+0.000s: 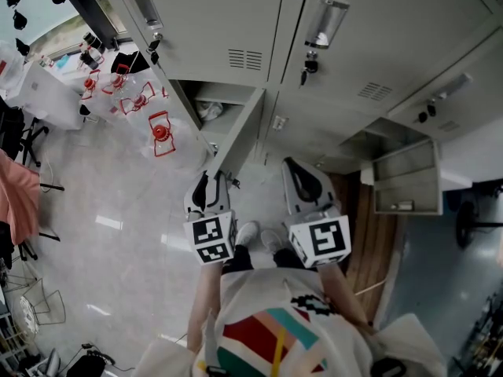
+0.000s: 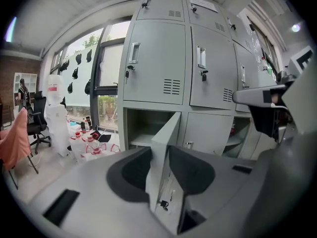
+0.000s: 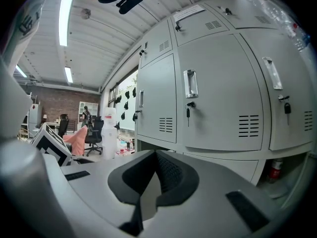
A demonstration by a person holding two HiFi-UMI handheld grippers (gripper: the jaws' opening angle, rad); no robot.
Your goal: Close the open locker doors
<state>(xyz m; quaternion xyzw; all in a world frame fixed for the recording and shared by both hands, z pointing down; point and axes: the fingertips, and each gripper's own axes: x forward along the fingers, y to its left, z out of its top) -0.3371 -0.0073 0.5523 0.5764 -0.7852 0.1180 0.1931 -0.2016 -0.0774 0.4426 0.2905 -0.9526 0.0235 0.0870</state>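
Note:
A grey bank of lockers [image 1: 236,22] fills the top of the head view. One lower door [image 1: 240,136] stands swung out toward me, leaving its compartment [image 1: 212,104] open. My left gripper [image 1: 214,181] sits on that door's free edge. In the left gripper view the door leaf [image 2: 166,143] stands between the two dark pads [image 2: 133,172] and both touch it, so the left gripper [image 2: 159,170] is shut on it. My right gripper [image 1: 292,167] hangs beside it, in front of a closed lower door, its jaws together on nothing [image 3: 157,175]. A second locker [image 1: 405,179] gapes open at the right.
Several red-capped water bottles [image 1: 159,132] stand on the pale floor left of the open door. Office chairs and a pink cloth [image 1: 17,199] are at the far left. My shoes [image 1: 247,232] are just below the grippers. Keys hang in the upper doors' locks [image 1: 308,67].

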